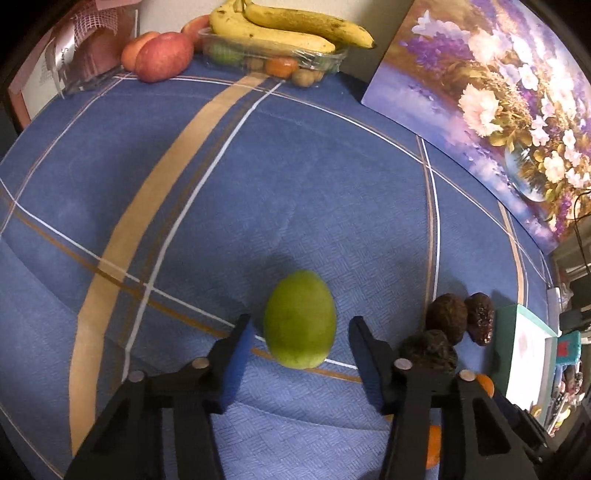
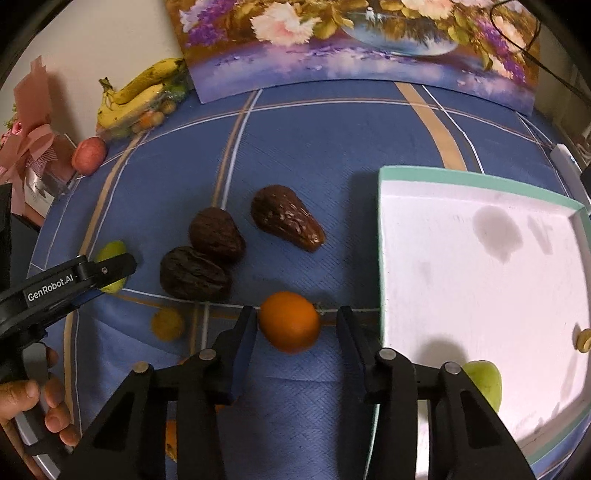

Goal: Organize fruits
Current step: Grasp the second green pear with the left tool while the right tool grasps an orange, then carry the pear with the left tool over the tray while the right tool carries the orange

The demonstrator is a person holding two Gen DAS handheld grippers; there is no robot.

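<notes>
A blue cloth (image 1: 332, 177) crossed by tan and white stripes covers the table, with a floral painting (image 1: 491, 103) propped along its far edge. In the left wrist view, red apples (image 1: 162, 55) sit at the upper left beside a clear tray (image 1: 273, 59) of small fruits topped with bananas (image 1: 291, 27). Low in the centre of that frame, the left gripper (image 1: 301, 328) stands with its jaws apart around a green fruit (image 1: 300, 319), the left pad just beside it, the right pad with a gap. Three dark wrinkled fruits (image 1: 445, 319) lie to the lower right. In the right wrist view, a hand (image 2: 40, 402) at the lower left edge holds the left gripper's handle. At lower centre, the right gripper (image 2: 295, 328) has its jaws apart astride an orange fruit (image 2: 289, 321), the left pad about touching it, the right one clear. A white box with a teal rim (image 2: 480, 181) fills the right side, a green fruit (image 2: 484, 380) inside its near edge.
</notes>
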